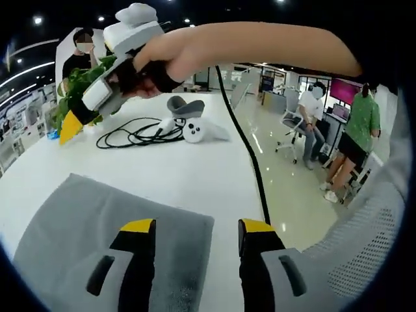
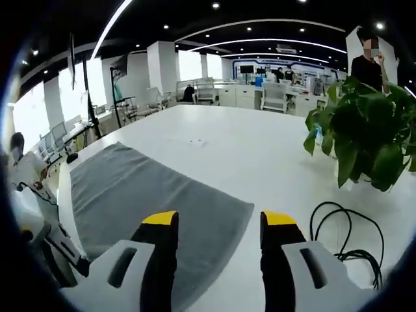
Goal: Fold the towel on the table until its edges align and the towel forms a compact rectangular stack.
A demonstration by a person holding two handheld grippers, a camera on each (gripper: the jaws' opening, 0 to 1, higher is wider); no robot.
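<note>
The towel (image 2: 149,195) lay flat and unfolded on the tabletop (image 2: 260,149); folding was judged not yet begun. Both the left gripper (image 1: 195,237) and the right gripper (image 2: 218,231) were held above it with jaws open and empty, so an edge needed to be grasped next.

Leafy plant (image 2: 364,140) beside coiled black cable (image 1: 140,134); white controller (image 1: 195,130) nearby

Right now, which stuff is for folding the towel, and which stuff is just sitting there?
For the job:
grey towel, lying flat on the white table
left gripper, open
right gripper, open

Just lying about:
black cable, coiled
two white controllers, beside the cable
leafy green plant
</note>
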